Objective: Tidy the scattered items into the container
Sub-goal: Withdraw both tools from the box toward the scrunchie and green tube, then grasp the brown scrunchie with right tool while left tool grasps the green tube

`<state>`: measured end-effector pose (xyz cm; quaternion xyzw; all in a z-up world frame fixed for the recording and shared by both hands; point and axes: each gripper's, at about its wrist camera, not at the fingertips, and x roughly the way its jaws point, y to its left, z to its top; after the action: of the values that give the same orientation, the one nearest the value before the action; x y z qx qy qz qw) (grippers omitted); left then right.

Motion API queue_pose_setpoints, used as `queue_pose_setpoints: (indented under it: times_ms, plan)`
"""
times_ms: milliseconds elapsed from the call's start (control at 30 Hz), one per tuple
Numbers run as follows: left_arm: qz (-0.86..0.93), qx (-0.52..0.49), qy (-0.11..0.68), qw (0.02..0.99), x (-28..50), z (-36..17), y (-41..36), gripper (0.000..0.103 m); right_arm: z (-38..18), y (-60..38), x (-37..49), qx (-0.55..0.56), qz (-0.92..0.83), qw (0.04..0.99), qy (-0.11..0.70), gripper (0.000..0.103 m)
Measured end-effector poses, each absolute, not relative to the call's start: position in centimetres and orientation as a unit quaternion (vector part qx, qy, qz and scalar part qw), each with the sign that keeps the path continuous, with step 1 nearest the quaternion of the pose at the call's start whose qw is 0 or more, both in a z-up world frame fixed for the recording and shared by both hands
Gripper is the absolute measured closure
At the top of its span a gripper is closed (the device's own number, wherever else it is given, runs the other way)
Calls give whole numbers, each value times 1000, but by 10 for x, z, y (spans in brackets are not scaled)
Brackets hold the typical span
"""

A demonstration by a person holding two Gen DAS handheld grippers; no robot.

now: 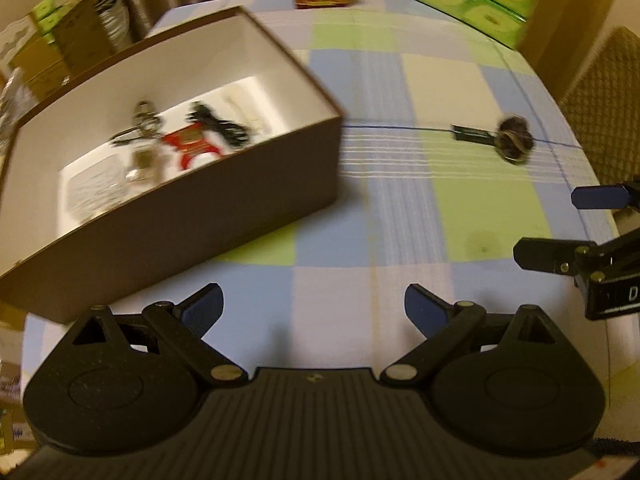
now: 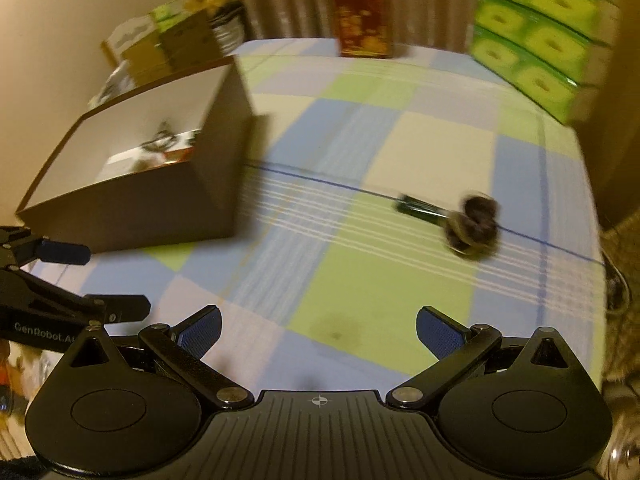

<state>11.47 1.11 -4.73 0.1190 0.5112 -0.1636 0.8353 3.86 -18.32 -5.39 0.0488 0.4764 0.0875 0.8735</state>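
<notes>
A brown cardboard box (image 1: 224,184) with a white inside stands on the left of the table; it also shows in the right wrist view (image 2: 132,204). Inside lie a red item (image 1: 192,142), a black cable (image 1: 220,120), keys (image 1: 142,120) and other small things. A dark fuzzy hair tie (image 1: 514,142) and a small dark stick-like item (image 1: 470,134) lie on the cloth at the right; they also show in the right wrist view, hair tie (image 2: 474,226) and stick (image 2: 420,208). My left gripper (image 1: 314,308) is open and empty, near the box's front. My right gripper (image 2: 318,330) is open and empty, short of the hair tie.
The table has a blue, green and white checked cloth (image 1: 400,80). A red-gold box (image 2: 362,20) and stacked green tissue packs (image 2: 536,28) stand at the far edge. Cartons (image 2: 160,40) sit beyond the table at left. A chair (image 1: 604,88) is at the right.
</notes>
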Motion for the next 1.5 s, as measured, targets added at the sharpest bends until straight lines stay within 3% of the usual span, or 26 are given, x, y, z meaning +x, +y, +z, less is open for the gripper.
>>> queue_pose_setpoints:
  times_ms: [533,1067,1300,1500]
  plan:
    - [-283,178,487,807,136,-63,-97,8,-68,-277,34,98,-29,885,454,2]
    - [-303,203,490,792,201,-99,-158,8,-100,-308,100,96,7,891,443,3]
    - [-297,208,506,782,218,-114,-164,8,-110,-306,124,69,30,893,444,13]
    - [-290,214,511,780,228,-122,-168,8,-120,-304,136,58,50,889,451,30]
